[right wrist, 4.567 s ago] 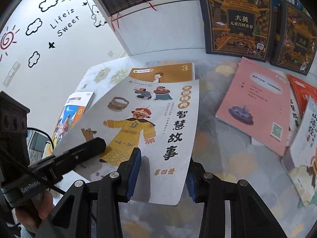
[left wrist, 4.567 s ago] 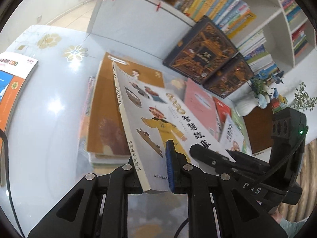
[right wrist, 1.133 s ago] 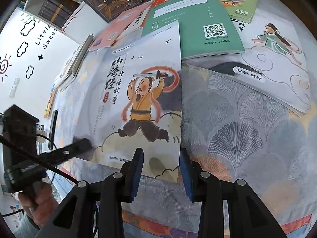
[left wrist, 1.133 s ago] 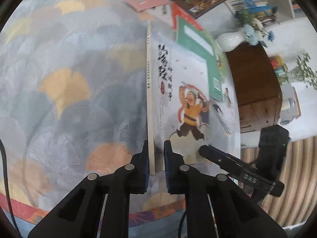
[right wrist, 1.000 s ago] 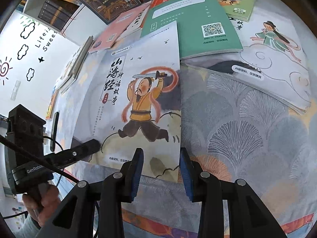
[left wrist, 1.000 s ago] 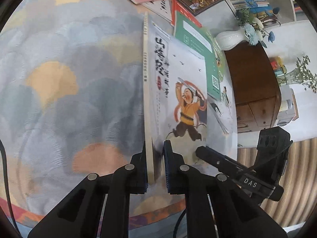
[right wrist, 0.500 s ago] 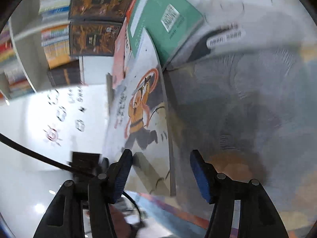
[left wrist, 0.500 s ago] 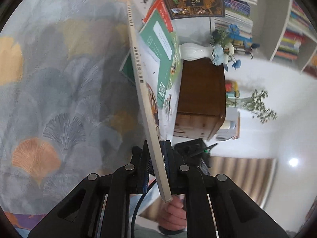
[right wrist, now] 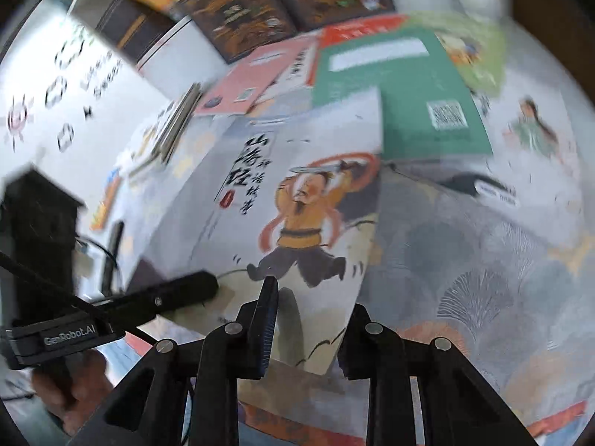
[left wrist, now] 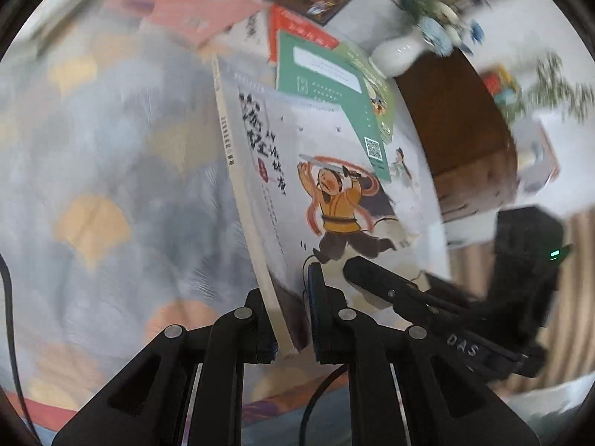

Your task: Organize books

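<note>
A white picture book (left wrist: 334, 200) with a running figure in orange on its cover is held tilted above the patterned tablecloth (left wrist: 111, 148). My left gripper (left wrist: 293, 297) is shut on the book's lower spine corner. In the right wrist view the same book (right wrist: 297, 223) has its lower right corner between the fingers of my right gripper (right wrist: 308, 330), whose jaws are closing on it, one finger over the cover and one under. Each gripper shows in the other's view, just beside the book's lower edge. Both views are blurred by motion.
A green book (right wrist: 409, 85), a pink book (right wrist: 245, 89), a red one and a white illustrated one lie overlapping beyond the held book. Dark ornate books (right wrist: 238, 11) lean on the shelf behind. A stack of books (right wrist: 174, 126) lies far left. A vase (left wrist: 394, 55) and wooden cabinet (left wrist: 465, 130) stand right.
The book, seen edge-on half a second ago, has rolled back so its cover shows again. The right gripper's jaws, spread wide then, have narrowed onto the book's lower corner.
</note>
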`<action>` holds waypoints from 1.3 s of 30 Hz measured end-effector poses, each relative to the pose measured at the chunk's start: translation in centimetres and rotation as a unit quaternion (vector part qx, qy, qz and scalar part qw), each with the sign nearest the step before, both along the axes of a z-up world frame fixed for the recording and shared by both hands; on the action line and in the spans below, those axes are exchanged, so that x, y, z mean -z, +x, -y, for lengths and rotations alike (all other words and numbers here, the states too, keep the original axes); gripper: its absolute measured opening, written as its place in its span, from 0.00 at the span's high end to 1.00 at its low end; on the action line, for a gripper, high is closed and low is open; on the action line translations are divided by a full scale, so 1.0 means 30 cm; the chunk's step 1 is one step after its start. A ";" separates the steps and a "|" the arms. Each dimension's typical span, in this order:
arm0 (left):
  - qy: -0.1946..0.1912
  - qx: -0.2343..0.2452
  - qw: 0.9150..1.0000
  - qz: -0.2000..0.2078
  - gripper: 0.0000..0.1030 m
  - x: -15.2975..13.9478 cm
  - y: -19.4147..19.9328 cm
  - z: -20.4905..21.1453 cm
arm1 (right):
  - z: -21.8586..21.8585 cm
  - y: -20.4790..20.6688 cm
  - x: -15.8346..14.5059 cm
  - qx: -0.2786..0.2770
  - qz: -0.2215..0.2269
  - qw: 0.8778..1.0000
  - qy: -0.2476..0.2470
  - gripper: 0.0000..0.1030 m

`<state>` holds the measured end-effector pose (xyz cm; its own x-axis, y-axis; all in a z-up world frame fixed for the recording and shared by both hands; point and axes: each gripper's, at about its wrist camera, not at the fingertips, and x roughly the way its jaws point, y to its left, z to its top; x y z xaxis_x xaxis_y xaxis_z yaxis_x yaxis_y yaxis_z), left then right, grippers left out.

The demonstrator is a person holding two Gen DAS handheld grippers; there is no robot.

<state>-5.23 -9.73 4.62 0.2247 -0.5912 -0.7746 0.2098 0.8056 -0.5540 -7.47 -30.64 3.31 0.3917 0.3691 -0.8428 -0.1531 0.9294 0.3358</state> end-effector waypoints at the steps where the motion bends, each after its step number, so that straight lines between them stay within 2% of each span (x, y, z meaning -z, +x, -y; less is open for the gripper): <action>1: 0.009 0.006 1.000 0.012 0.90 -0.016 -0.005 -0.003 | -0.018 -0.007 -0.012 -0.006 0.007 1.000 -0.010 0.75; 4: 0.021 0.021 0.999 0.033 0.89 -0.052 -0.011 -0.037 | -0.069 -0.020 -0.041 -0.020 0.021 0.999 -0.036 0.73; 10: 0.013 0.029 0.998 0.050 0.89 -0.106 -0.017 -0.158 | -0.245 -0.025 -0.109 -0.049 0.060 0.993 -0.085 0.72; 16: 0.005 0.024 0.997 0.076 0.89 -0.179 0.002 -0.320 | -0.422 0.001 -0.191 -0.061 0.099 0.989 -0.091 0.72; 21: 0.000 -0.002 0.994 0.106 0.89 -0.249 0.072 -0.505 | -0.633 0.115 -0.253 -0.079 0.129 0.985 -0.088 0.71; 26: 0.005 -0.033 0.991 0.127 0.88 -0.273 0.192 -0.737 | -0.875 0.260 -0.267 -0.093 0.146 0.980 -0.099 0.67; 30: 0.014 -0.046 0.990 0.131 0.88 -0.254 0.300 -0.887 | -1.067 0.397 -0.231 -0.094 0.128 0.981 -0.110 0.66; 33: 0.020 -0.052 0.990 0.126 0.88 -0.217 0.372 -0.968 | -1.150 0.479 -0.200 -0.103 0.111 0.982 -0.114 0.66; 39: 0.001 -0.063 0.993 0.098 0.88 -0.119 0.523 -1.067 | -1.235 0.635 -0.131 -0.080 0.055 0.988 -0.122 0.65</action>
